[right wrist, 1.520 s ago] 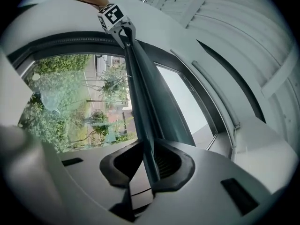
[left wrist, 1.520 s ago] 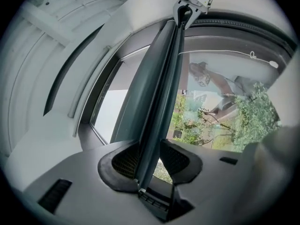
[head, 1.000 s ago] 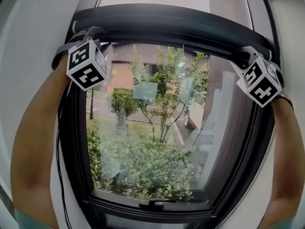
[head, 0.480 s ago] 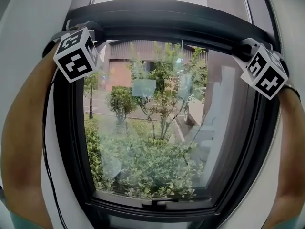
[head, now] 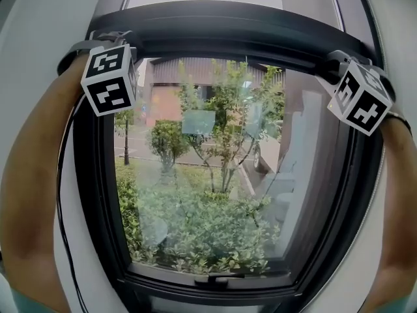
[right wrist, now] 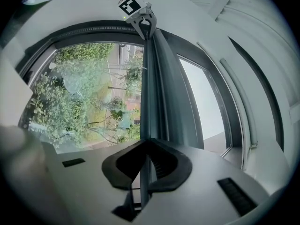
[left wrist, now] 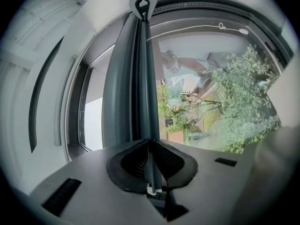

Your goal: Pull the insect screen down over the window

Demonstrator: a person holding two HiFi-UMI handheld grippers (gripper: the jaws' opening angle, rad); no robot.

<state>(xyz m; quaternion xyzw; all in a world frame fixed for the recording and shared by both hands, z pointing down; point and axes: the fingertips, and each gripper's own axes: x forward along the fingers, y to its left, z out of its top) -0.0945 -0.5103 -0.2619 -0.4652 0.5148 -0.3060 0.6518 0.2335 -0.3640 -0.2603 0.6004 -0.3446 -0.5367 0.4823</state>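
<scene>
The insect screen's dark pull bar (head: 228, 28) runs across the top of the window, above the glass (head: 215, 175). My left gripper (head: 111, 44) is at the bar's left end and my right gripper (head: 335, 64) at its right end. In the left gripper view the bar (left wrist: 133, 88) runs away from my left gripper (left wrist: 151, 165), whose jaws are closing, pads against the bar's thin lip. In the right gripper view my right gripper (right wrist: 144, 168) is shut on the same lip of the bar (right wrist: 157, 88). Each view shows the other gripper at the bar's far end.
A dark window frame (head: 98, 194) surrounds the glass, with a latch handle (head: 215, 280) at the bottom middle. A thin cable (head: 65, 227) hangs by my left arm. A white pull cord (left wrist: 229, 28) lies along the top frame. White wall flanks both sides.
My left gripper's marker cube has shifted a little left and turned. The right gripper has barely moved. The pull bar remains at the top of the window.
</scene>
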